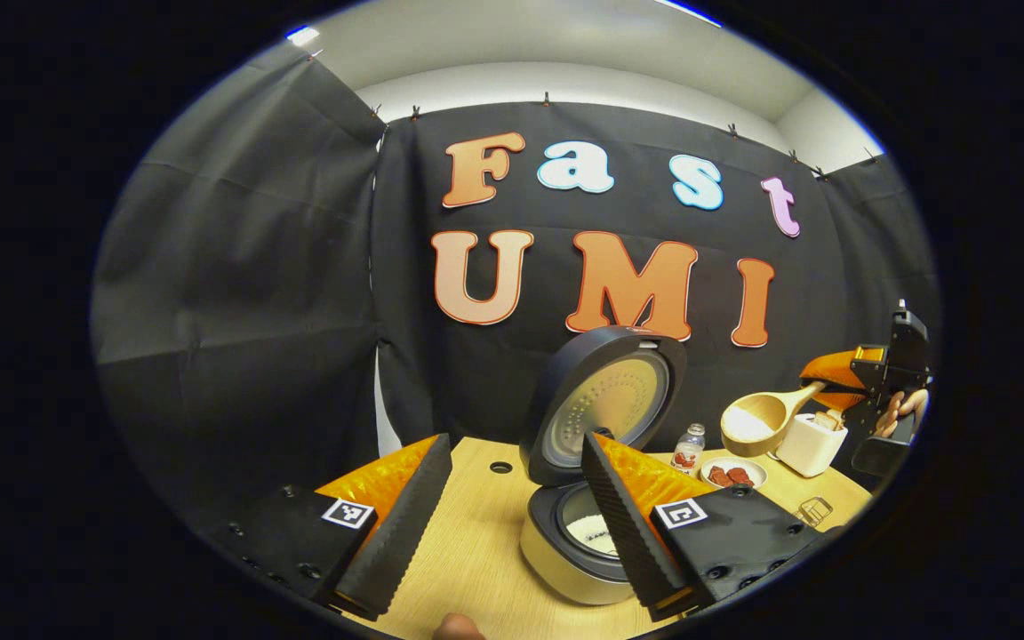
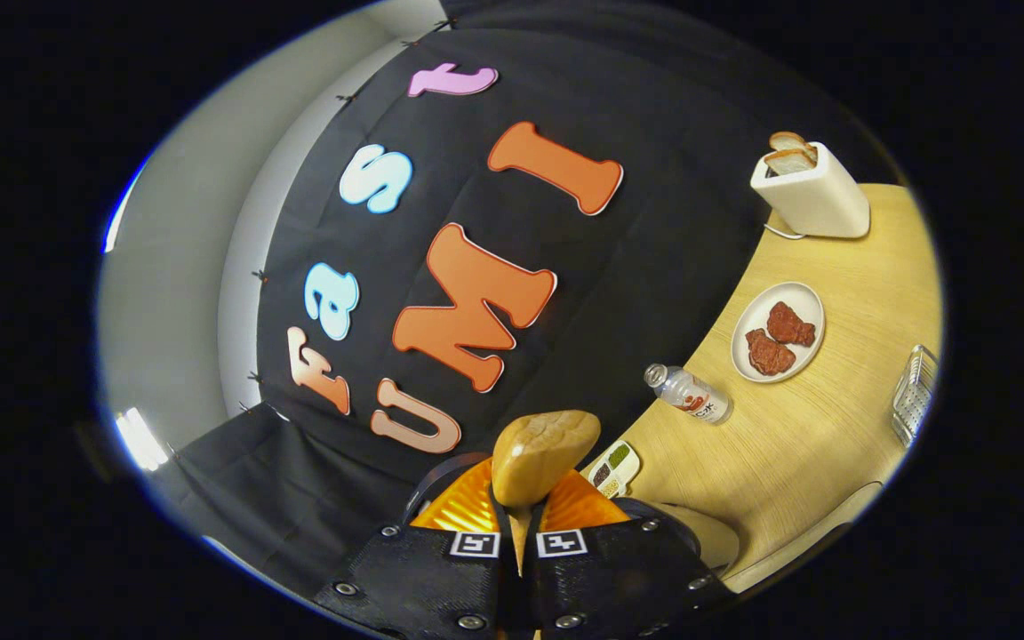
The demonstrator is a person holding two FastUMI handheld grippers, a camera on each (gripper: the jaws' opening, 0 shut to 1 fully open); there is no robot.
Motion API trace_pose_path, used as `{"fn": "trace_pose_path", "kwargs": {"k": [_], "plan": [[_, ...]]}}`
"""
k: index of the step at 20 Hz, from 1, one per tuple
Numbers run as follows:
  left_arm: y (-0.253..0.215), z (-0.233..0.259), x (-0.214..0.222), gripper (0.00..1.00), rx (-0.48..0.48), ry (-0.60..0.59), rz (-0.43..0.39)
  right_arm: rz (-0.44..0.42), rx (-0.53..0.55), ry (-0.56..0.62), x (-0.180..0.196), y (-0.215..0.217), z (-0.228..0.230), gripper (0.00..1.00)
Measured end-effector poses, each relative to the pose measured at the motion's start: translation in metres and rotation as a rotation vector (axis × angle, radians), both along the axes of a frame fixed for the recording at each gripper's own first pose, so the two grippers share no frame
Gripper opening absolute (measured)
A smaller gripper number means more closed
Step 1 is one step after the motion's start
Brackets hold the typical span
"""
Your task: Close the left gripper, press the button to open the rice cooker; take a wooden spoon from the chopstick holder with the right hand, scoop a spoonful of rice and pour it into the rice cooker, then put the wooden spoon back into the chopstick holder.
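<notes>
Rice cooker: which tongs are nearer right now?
Left. The left tongs hang open just in front of the open rice cooker. The right tongs hold the wooden spoon off to its side, above the toaster.

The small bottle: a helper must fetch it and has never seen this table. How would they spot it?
On the wooden table, look along the back edge by the black cloth wall. Left of the white plate of reddish pieces stands the small bottle: clear, pale-capped, with a reddish label.

Rice cooker [image 1: 579, 542] bowl partly behind left gripper [image 1: 512, 516]; contents perhaps rice.
</notes>
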State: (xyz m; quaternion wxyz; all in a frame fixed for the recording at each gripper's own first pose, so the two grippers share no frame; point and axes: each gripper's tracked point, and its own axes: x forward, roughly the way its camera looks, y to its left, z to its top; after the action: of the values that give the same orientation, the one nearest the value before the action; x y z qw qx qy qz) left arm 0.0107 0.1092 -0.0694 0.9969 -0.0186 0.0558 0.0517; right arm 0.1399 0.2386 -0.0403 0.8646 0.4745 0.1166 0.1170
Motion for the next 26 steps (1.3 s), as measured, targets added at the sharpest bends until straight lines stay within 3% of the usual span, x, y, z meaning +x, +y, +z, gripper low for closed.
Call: {"fn": "trace_pose_path", "kwargs": {"k": [6,26], "plan": [[0.009,-0.005,0.004,0.99,0.049,0.002,0.025,0.040,-0.115,-0.028,0.012,0.029,0.002,0.01],[-0.001,-0.005,0.001,0.98,0.038,0.001,-0.030,0.066,-0.346,-0.128,0.012,0.047,0.014,0.01]]}}
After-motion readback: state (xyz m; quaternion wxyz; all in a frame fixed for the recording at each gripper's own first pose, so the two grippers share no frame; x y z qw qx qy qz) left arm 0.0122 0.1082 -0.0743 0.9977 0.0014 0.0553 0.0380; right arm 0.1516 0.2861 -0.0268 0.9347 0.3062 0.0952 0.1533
